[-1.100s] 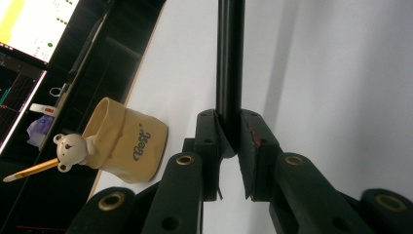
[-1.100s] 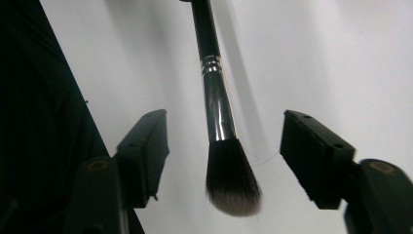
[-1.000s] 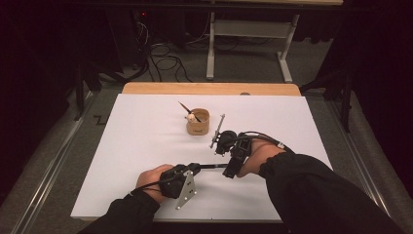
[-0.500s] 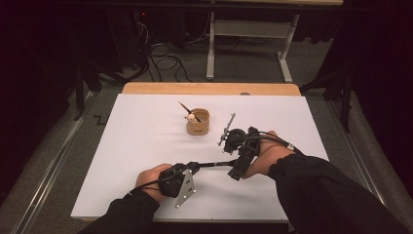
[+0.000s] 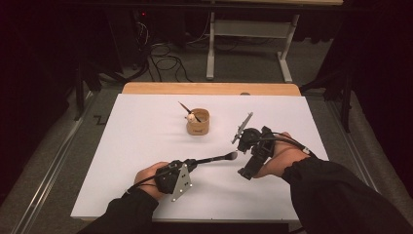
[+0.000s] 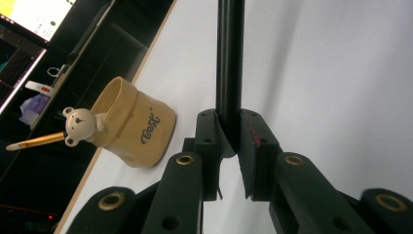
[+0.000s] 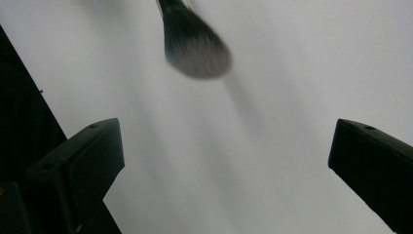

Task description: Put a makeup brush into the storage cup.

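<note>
My left claw [image 6: 229, 146] is clamped on the black handle of a makeup brush [image 5: 214, 159]; in the left gripper view the handle runs straight up from between the two pads, which press on it from both sides. In the high view the brush lies nearly level above the counter [image 5: 146, 146], its handle in the left claw [image 5: 192, 165] near the front edge and its bristle head pointing to the right, toward my right hand.

My right claw [image 7: 226, 161] stands wide, with nothing between the jaws; the jaws have just been opening. In the right gripper view the two black jaws sit far apart at the lower corners, and the dark, rounded bristle head of the brush [image 7: 195, 48] hangs ahead of them, blurred, clear of both. In the high view the right claw [image 5: 243, 156] sits just beside the bristle tip, not touching it.

A tan cup [image 5: 198, 122] stands farther back on the white counter surface, well apart from both claws. The left gripper view shows script lettering on the cup's [image 6: 134, 129] wall and a small white bear figure [image 6: 80, 126] at its rim, on the end of a thin stick that leans out over the edge.
</note>
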Tool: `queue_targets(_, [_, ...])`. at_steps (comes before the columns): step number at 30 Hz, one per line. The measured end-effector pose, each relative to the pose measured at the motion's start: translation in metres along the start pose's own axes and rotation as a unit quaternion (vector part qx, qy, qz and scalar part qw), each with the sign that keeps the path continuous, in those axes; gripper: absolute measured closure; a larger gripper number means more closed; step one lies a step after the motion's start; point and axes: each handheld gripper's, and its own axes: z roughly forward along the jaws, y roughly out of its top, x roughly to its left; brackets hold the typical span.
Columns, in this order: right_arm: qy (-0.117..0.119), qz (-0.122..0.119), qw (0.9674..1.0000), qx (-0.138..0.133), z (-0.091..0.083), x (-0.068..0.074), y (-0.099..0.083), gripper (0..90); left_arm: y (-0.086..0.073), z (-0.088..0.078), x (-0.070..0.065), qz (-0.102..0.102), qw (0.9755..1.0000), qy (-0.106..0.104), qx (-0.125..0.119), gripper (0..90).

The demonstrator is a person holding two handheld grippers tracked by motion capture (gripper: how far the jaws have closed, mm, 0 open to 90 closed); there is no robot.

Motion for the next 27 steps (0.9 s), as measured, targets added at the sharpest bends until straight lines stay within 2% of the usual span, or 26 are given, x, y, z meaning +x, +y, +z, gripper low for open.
queue_targets(5, [-0.008,0.010,0.9999,-0.004,0.003,-0.004,-0.008,0.7,-0.006,-0.001,0.008,-0.037,0.9993,0.000,-0.002,79.7])
queue_targets(6, [-0.009,0.011,0.9998,-0.012,0.004,-0.005,-0.009,0.8,-0.008,-0.002,0.010,-0.046,0.9989,-0.001,-0.003,79.7])
queue_targets(11, [-0.016,0.027,0.9989,-0.034,0.009,-0.010,-0.013,1.5,-0.016,-0.004,0.020,-0.100,0.9949,-0.003,-0.012,79.7])
queue_targets(13, [-0.016,0.031,0.9986,-0.041,0.011,-0.011,-0.014,2.3,-0.019,-0.005,0.024,-0.125,0.9919,-0.006,-0.019,79.7])
queue_targets(18, [-0.018,0.044,0.9971,-0.061,0.021,-0.012,-0.022,2.7,-0.026,-0.006,0.031,-0.168,0.9854,-0.010,-0.029,79.7])
queue_targets(22, [-0.023,0.050,0.9963,-0.066,0.031,-0.011,-0.027,2.6,-0.032,-0.006,0.036,-0.206,0.9777,-0.016,-0.037,79.8])
queue_targets(27, [-0.032,0.066,0.9942,-0.079,0.042,-0.012,-0.034,2.7,-0.038,-0.006,0.041,-0.240,0.9694,-0.023,-0.046,79.7])
